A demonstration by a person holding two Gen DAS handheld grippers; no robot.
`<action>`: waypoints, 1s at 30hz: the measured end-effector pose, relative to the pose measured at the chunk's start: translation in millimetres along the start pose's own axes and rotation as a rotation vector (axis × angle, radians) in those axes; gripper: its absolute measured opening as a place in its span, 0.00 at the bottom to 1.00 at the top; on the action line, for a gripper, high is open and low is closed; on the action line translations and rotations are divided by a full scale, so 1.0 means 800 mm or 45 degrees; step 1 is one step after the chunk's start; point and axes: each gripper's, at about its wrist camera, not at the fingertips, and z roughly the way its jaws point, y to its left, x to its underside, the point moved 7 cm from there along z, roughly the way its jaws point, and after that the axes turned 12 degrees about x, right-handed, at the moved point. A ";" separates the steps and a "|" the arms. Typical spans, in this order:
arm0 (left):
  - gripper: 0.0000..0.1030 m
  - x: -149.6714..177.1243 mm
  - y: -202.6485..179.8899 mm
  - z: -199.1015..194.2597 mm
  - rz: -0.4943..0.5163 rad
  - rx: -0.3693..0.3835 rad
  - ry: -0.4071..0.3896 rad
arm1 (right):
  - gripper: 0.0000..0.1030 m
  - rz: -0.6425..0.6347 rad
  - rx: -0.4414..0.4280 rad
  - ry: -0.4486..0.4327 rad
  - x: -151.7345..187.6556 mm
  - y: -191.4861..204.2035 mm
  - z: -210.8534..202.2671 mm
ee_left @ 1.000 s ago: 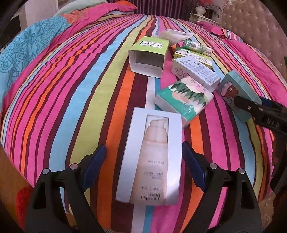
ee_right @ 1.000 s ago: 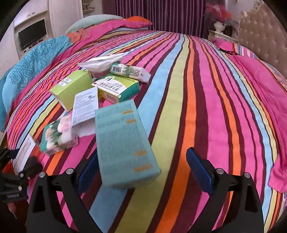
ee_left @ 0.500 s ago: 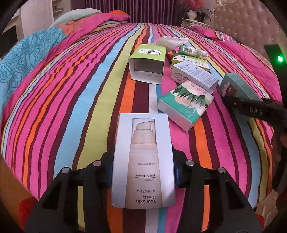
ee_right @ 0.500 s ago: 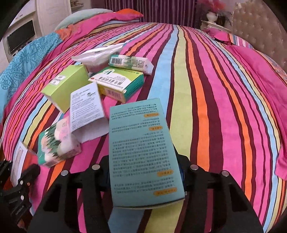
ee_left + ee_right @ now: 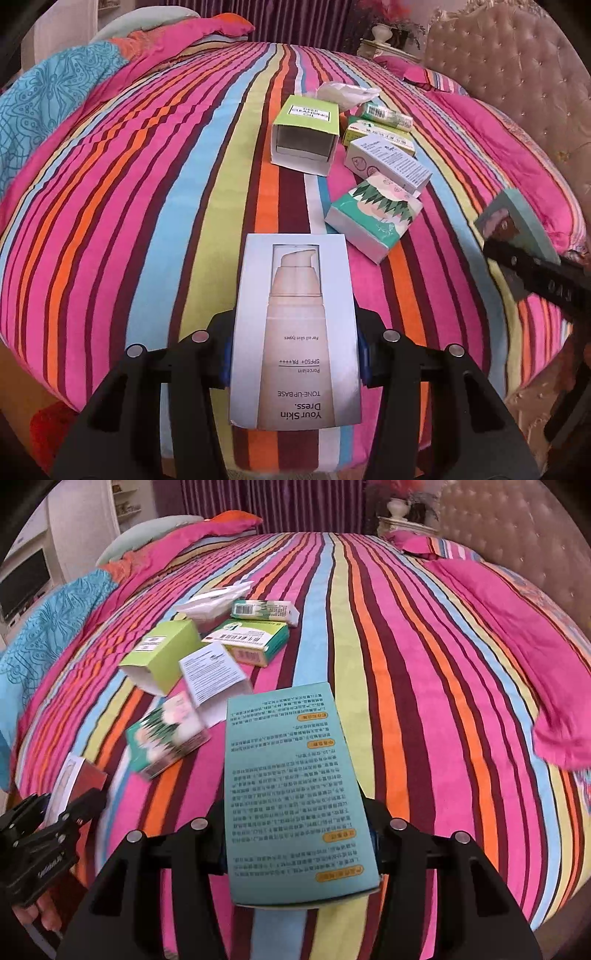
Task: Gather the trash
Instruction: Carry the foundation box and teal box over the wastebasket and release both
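So both grippers are loaded: left gripper (image 5: 293,350) is clamped on the white box (image 5: 295,332), the "Your Skin Dress" carton, pads on its long sides, and right gripper (image 5: 297,834) is clamped on the teal box (image 5: 295,794) the same way. Both boxes sit at 6 o'clock in their own views, seemingly just clear of the striped bed (image 5: 147,184). Step in hand, as I read it: carry-off after a double pick. No bin or bag is visible in either view, so the next move calls for finding the drop point first, keeping both clamps firm on the way. Still left on the bed at about 1 o'clock of the white box: green box (image 5: 306,133), tissue pack (image 5: 373,218), a few small cartons and a crumpled wrapper (image 5: 345,92). Light cardboard could crush or slip if squeezed harder.
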 end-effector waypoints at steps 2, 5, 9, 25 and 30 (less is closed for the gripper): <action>0.46 0.000 0.001 -0.010 -0.009 0.017 -0.003 | 0.47 0.047 -0.017 -0.001 0.006 -0.001 -0.009; 0.46 0.001 0.002 -0.028 0.018 0.034 -0.011 | 0.47 0.122 -0.039 -0.008 0.021 0.000 -0.030; 0.46 0.009 0.003 -0.050 0.065 0.064 0.000 | 0.47 0.156 -0.045 -0.033 0.040 0.010 -0.062; 0.46 0.087 0.047 -0.132 0.179 0.087 0.062 | 0.47 0.183 -0.122 0.031 0.135 0.080 -0.119; 0.46 0.123 0.055 -0.135 0.174 0.097 0.116 | 0.47 0.197 -0.133 0.069 0.163 0.096 -0.126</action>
